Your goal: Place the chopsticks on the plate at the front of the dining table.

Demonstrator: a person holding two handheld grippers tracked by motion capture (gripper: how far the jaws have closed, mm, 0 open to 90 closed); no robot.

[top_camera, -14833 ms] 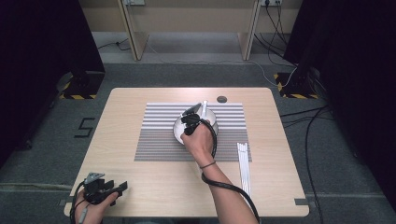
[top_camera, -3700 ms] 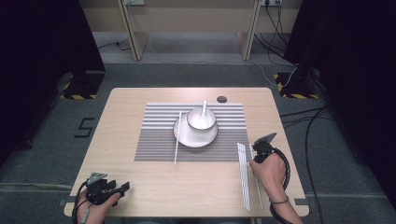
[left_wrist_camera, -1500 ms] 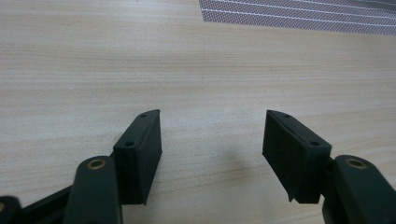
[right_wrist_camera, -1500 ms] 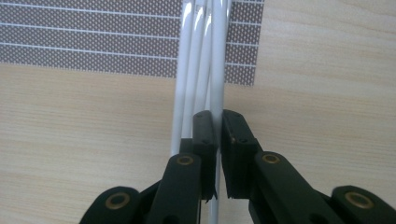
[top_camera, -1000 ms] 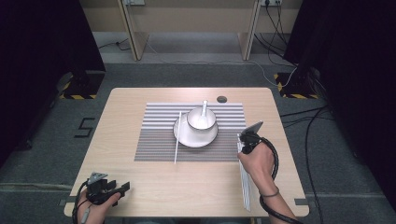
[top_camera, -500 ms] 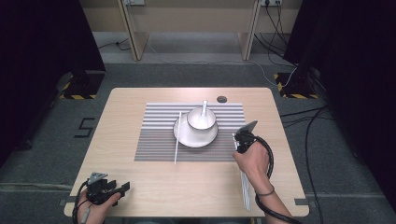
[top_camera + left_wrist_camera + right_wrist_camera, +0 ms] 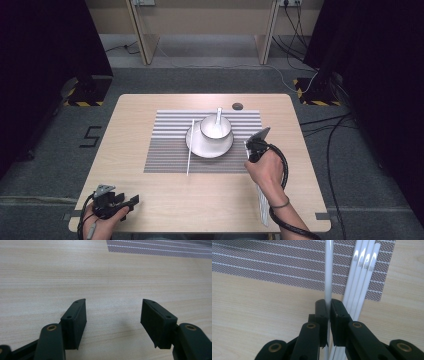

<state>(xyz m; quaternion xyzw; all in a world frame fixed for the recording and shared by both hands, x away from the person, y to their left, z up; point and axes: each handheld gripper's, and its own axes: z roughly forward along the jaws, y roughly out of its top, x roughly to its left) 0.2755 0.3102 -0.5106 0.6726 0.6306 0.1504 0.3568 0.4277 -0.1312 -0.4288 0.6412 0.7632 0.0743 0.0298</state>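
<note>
Right gripper [image 7: 328, 315], at 3 o'clock from the bowl [image 7: 216, 127], clamps one white chopstick [image 7: 328, 270]; left gripper [image 7: 113, 315] stands wide, empty.

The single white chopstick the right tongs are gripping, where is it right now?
In the right gripper view the chopstick is clamped in the right tongs, just left of three loose chopsticks, over the striped mat's near edge.

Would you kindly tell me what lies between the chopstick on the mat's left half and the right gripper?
In the high view, the saucer with the bowl on it sits between that chopstick and the right gripper.
</note>
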